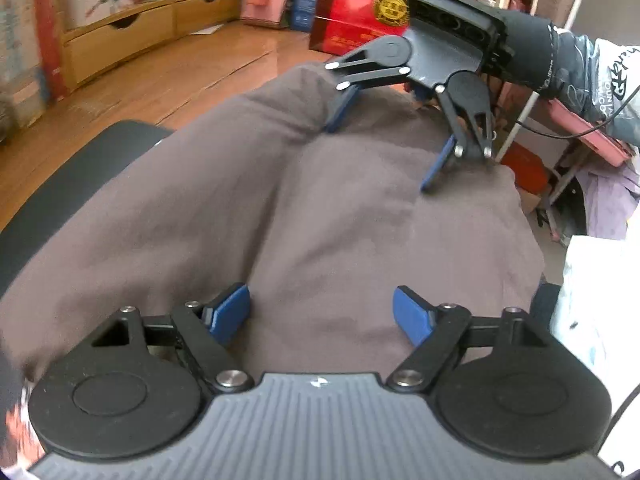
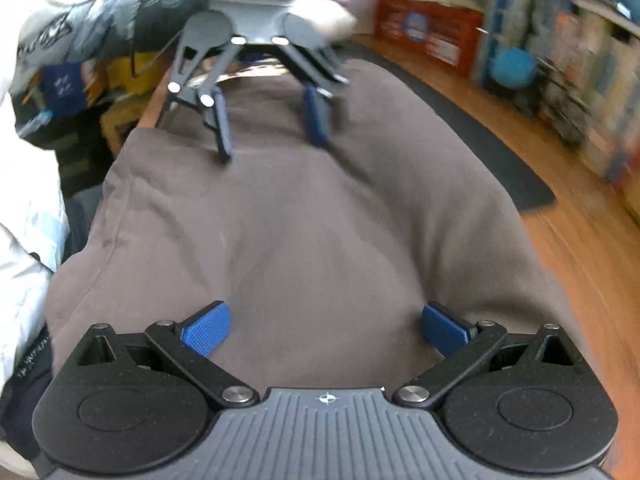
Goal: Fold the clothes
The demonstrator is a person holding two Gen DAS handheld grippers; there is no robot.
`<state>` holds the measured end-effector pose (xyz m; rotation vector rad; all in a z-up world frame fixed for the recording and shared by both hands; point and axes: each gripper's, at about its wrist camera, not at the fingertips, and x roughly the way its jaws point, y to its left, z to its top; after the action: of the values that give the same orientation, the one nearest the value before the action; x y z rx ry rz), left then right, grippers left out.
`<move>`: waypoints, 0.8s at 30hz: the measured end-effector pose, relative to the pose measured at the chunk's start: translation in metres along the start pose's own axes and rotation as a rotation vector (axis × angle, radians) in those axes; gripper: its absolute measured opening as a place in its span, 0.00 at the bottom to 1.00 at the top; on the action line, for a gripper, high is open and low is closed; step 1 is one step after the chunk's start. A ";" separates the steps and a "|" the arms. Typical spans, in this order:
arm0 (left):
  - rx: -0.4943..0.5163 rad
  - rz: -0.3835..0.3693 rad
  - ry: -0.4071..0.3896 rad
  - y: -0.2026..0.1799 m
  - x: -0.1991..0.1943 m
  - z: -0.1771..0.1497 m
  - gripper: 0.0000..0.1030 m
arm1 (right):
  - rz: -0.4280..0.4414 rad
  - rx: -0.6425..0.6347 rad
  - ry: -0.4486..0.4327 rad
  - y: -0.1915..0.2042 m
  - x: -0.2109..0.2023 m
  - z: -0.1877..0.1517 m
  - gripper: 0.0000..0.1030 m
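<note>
Right wrist view is motion-blurred, so we can't make out the shelf clutter. The brown garment [image 1: 320, 200] lies over the black mat [image 2: 500, 160] on the wooden floor [image 1: 160, 80]; only the left view shows the red box [image 1: 360, 0] beyond it. Left gripper [image 1: 322, 314] and right gripper [image 2: 326, 330] face each other across the garment, jaws apart, pads down on the cloth, nothing clamped.

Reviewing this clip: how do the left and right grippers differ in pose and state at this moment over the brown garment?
The left gripper and right gripper face each other from opposite ends of the brown garment. In the left wrist view, one right-gripper pad sits by a raised fold while the other touches flat cloth; in the right wrist view, both left-gripper pads meet flatter cloth, blurred. Shared: both are open, blue-padded, holding nothing.
</note>
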<state>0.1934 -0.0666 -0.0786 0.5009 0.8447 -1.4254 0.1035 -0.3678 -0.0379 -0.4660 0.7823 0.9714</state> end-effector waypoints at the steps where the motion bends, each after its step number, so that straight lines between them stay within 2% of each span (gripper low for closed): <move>1: -0.016 0.011 -0.005 -0.001 -0.005 -0.007 0.79 | -0.014 0.019 -0.005 0.004 -0.006 -0.006 1.00; 6: -0.083 0.087 -0.027 -0.009 -0.031 -0.040 0.81 | -0.097 0.081 -0.032 0.023 -0.026 -0.029 1.00; 9: -0.126 0.147 -0.008 -0.015 -0.038 -0.048 0.86 | -0.153 0.097 -0.031 0.033 -0.035 -0.037 1.00; 12: -0.174 0.231 0.022 -0.029 -0.041 -0.038 0.86 | -0.221 0.229 -0.120 0.021 -0.048 -0.047 1.00; 14: -0.136 0.195 -0.045 -0.047 -0.045 -0.023 0.86 | -0.268 0.331 -0.192 0.010 -0.058 -0.054 1.00; 17: 0.032 0.087 -0.173 -0.085 -0.041 0.010 0.91 | -0.338 0.485 -0.300 -0.006 -0.072 -0.065 1.00; 19: 0.130 0.027 -0.226 -0.107 -0.023 0.033 0.97 | -0.385 0.587 -0.372 -0.017 -0.081 -0.072 1.00; 22: 0.151 -0.064 -0.229 -0.116 0.017 0.061 0.97 | -0.422 0.698 -0.448 -0.036 -0.090 -0.081 1.00; 24: 0.106 -0.102 -0.194 -0.112 0.043 0.073 0.97 | -0.410 0.719 -0.467 -0.049 -0.089 -0.081 1.00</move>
<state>0.0964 -0.1624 -0.0451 0.3962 0.6496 -1.5912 0.0862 -0.4951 -0.0214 0.2234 0.5282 0.3435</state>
